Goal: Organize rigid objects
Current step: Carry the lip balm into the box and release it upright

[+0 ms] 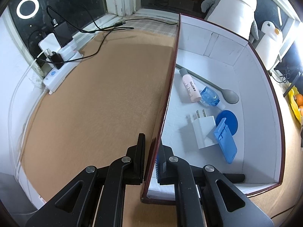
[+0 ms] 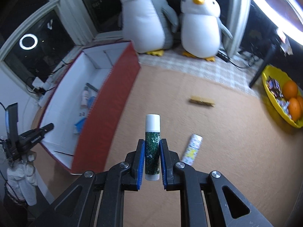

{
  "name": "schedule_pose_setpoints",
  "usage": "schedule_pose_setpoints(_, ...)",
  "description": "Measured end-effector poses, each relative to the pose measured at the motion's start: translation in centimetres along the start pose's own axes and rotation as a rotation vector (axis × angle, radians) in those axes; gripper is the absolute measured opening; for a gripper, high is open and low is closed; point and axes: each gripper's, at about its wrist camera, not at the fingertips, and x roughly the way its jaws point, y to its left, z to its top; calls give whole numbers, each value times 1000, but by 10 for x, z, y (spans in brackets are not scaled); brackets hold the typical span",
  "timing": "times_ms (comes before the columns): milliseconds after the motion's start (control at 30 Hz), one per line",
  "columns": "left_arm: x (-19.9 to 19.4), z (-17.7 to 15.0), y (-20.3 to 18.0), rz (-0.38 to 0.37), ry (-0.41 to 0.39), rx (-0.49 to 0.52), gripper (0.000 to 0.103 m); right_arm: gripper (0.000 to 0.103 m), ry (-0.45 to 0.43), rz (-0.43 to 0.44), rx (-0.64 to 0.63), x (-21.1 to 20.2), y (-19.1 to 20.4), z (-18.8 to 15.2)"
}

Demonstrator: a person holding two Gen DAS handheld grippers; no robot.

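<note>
Two plush penguins (image 2: 149,17) overlook the tan mat (image 2: 208,132); jaws grip box wall (image 1: 166,94) and tube (image 2: 152,147).

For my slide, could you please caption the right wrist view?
Right tongs shut on a white-capped green tube, held above the tan mat beside the red box.

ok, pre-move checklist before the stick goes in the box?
1. Right gripper shut on glue stick: ok.
2. Stick clear of the mat: ok.
3. Left gripper clamped on box wall: ok.
4. Free floor in box near the white charger: ok.
5. Small tube and wooden clip not yet boxed: not ok.
6. Stick's cap seated: cannot tell.
</note>
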Motion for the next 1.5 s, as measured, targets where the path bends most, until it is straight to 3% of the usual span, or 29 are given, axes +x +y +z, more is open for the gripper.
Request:
schedule_pose_setpoints(367,-5,-3,2,-8,-14,-6,8,14,2,76,-137,11,70,18)
schedule_pose_setpoints(833,-10,-5,3,-14,-25,-5,8,14,96,116,-302,65,155,20)
schedule_pose_setpoints(1167,-11,-6,6,-20,-29,-9,8,14,165,105,-344,98,173,15)
schedule_pose_setpoints(1500,-11,-6,5,-21,-30,-9,8,14,175,105,-344,105,177,15)
